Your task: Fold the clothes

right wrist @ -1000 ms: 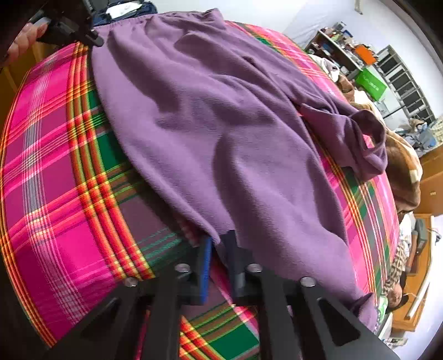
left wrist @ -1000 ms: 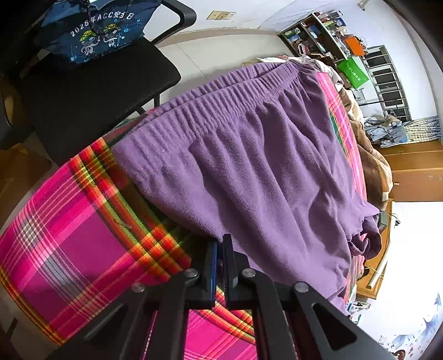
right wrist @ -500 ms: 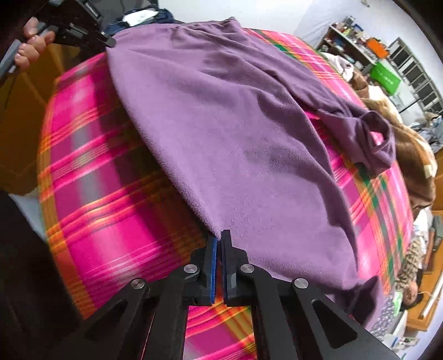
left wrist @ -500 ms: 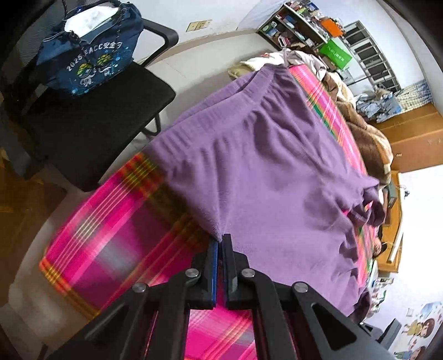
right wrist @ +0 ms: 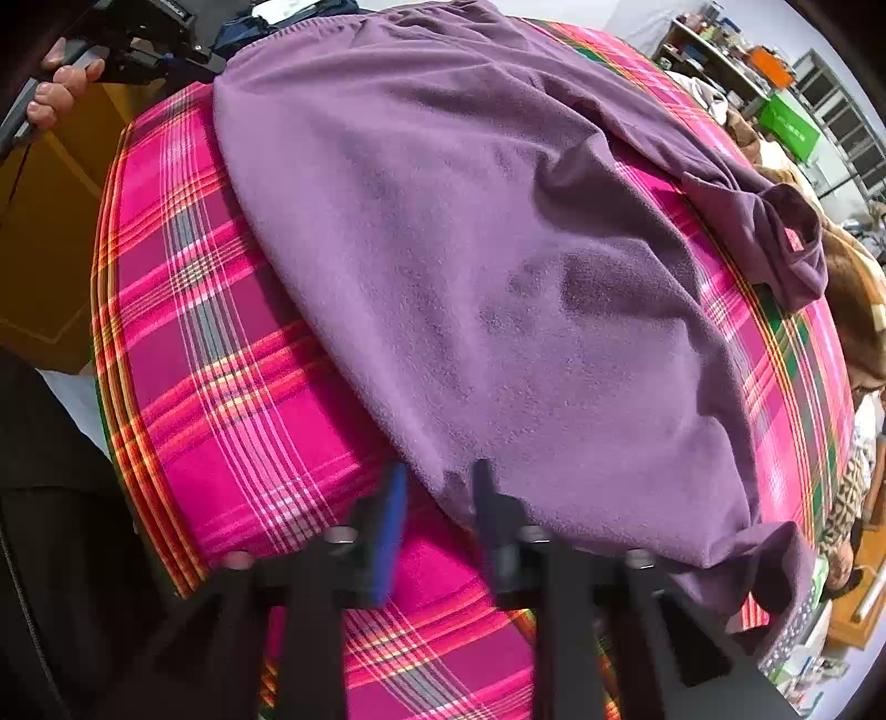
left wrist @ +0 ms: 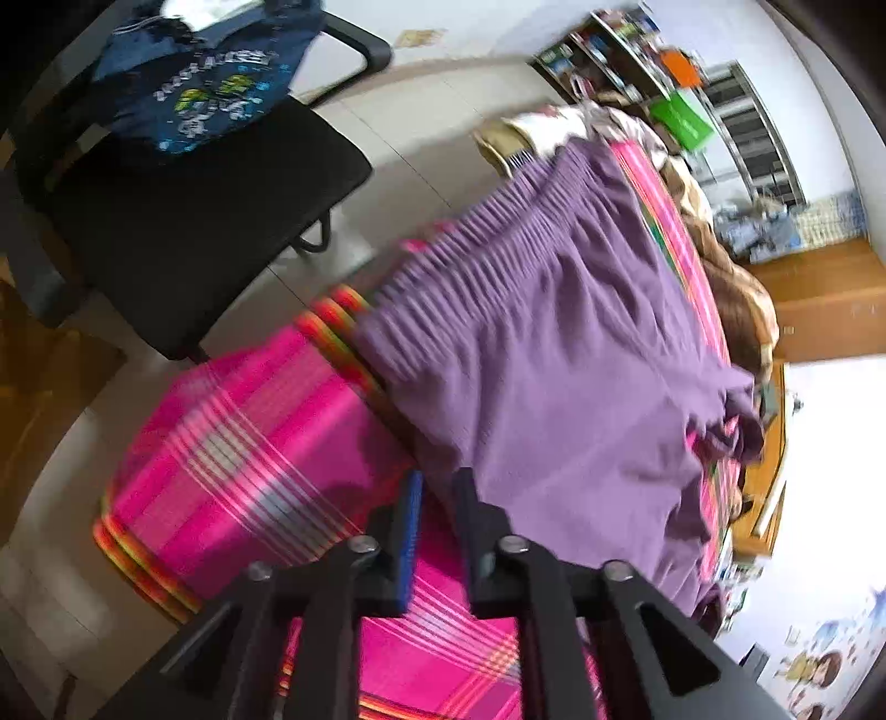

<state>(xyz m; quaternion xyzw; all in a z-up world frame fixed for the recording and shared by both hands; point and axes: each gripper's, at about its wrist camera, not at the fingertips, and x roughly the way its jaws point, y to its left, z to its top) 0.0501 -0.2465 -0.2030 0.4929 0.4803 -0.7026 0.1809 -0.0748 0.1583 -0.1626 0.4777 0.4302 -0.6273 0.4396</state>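
Observation:
Purple fleece trousers (left wrist: 565,354) lie spread on the pink plaid table cloth (left wrist: 249,443), with the elastic waistband (left wrist: 498,232) at the table's end by the chair. My left gripper (left wrist: 437,487) hovers at the trousers' near edge; its jaws are opening and only plaid cloth shows between them. In the right wrist view the trousers (right wrist: 498,266) run toward a bunched cuff (right wrist: 792,243). My right gripper (right wrist: 440,476) is opening too, and the fleece edge lies loose between its parted fingers. A hand (right wrist: 61,83) holds the left gripper (right wrist: 144,50) at the waistband corner.
A black office chair (left wrist: 183,221) with a blue printed bag (left wrist: 210,72) stands beyond the table's end. A brown blanket (left wrist: 742,288) lies along the far side. Shelves (left wrist: 637,61) and a green box (right wrist: 786,122) stand behind. The table edge (right wrist: 111,332) drops off at left.
Both grippers were shut on the trousers' near edge and drew it toward the table's front. Now both jaws have parted and the cloth lies released.

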